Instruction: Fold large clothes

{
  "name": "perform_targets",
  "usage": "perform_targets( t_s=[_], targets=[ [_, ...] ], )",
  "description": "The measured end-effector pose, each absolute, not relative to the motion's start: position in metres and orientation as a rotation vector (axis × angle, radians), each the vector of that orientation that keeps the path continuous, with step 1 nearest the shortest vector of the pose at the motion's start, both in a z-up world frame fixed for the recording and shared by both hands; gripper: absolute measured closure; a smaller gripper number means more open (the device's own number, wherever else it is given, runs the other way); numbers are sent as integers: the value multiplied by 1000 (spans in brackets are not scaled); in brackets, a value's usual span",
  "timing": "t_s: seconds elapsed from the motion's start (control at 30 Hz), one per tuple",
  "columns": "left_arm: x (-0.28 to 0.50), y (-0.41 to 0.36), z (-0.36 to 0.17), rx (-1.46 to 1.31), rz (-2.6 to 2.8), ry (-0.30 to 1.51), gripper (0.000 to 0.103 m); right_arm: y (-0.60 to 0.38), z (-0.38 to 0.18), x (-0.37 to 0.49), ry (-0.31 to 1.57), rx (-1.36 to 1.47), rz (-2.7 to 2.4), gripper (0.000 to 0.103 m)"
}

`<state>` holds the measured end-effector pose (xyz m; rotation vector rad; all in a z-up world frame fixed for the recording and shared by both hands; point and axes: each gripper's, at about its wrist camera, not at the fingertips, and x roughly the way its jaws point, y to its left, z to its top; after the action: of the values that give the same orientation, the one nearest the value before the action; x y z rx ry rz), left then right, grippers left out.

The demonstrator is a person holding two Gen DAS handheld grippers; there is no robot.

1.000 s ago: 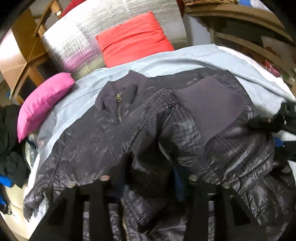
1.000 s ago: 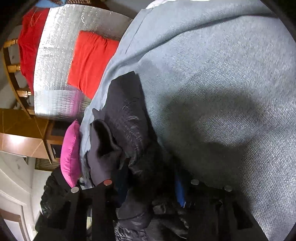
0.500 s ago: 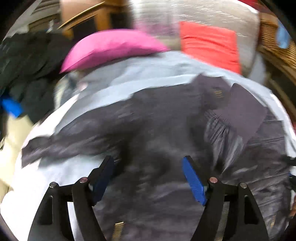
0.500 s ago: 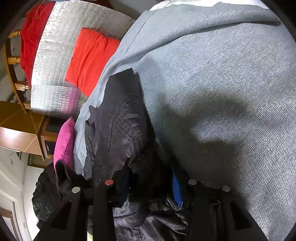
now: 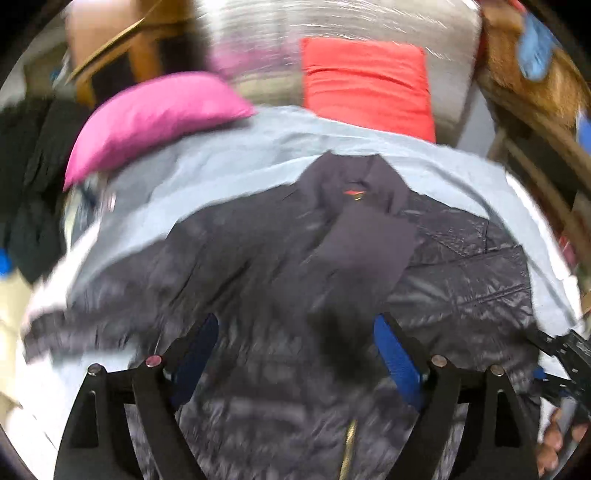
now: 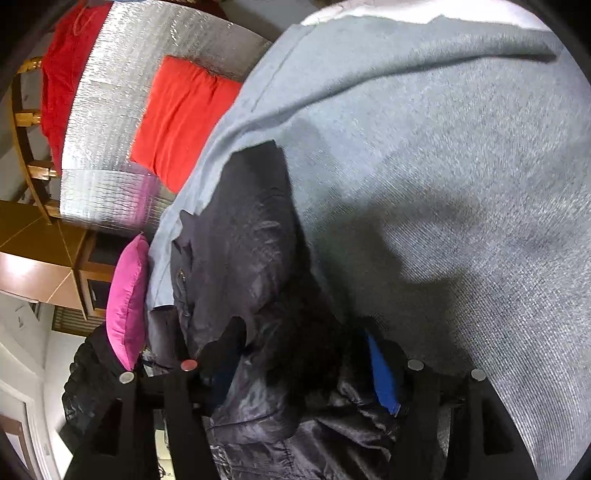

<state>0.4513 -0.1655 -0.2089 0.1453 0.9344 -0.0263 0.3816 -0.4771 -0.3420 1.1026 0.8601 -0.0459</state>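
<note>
A dark quilted jacket [image 5: 280, 273] lies spread on a grey-blue bed cover [image 5: 229, 158], collar toward the pillows, one sleeve folded across its chest. My left gripper [image 5: 291, 354] is open and empty, hovering over the jacket's lower front by the zip. My right gripper [image 6: 303, 373] has jacket fabric [image 6: 240, 258] bunched between its blue-padded fingers at the jacket's right edge; its jaws stand partly apart around the cloth. The right gripper also shows at the lower right of the left wrist view [image 5: 565, 365].
A pink pillow [image 5: 147, 118] and a red pillow [image 5: 365, 81] lie at the head of the bed against a silver quilted backrest [image 5: 332, 22]. Dark clothes [image 5: 26, 177] are piled left of the bed. Wooden furniture [image 5: 535, 110] stands on the right.
My left gripper let go of the jacket, opened, and swung left then back over its front. The right gripper's jaws widened a little, fabric still between them.
</note>
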Motion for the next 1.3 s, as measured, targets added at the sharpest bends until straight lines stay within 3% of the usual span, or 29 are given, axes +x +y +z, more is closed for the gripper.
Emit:
perform_targets(
  t_s=[0.17,0.3,0.4,0.5,0.8,1.03,1.3],
  targets=[
    [492,-232,-239,387,57,973,15,-475,-340,386,868,1043,-50,35],
    [513,-229,-264,408,116,1044,16,-471,-338,389,861,1004,-61,33],
    [505,-205,-256,303,69,1027,39,-469,-337,390,862,975,-63,33],
    [490,-177,-243,245,51,993,47,-471,-338,388,855,983,-62,33],
    [426,-45,-220,122,86,1017,40,-475,-327,371,807,981,-104,33],
    [375,82,-228,-13,223,1015,37,-438,-268,346,616,690,-70,33],
    [331,236,-249,-395,462,998,34,-366,-286,373,797,486,123,41]
  ],
)
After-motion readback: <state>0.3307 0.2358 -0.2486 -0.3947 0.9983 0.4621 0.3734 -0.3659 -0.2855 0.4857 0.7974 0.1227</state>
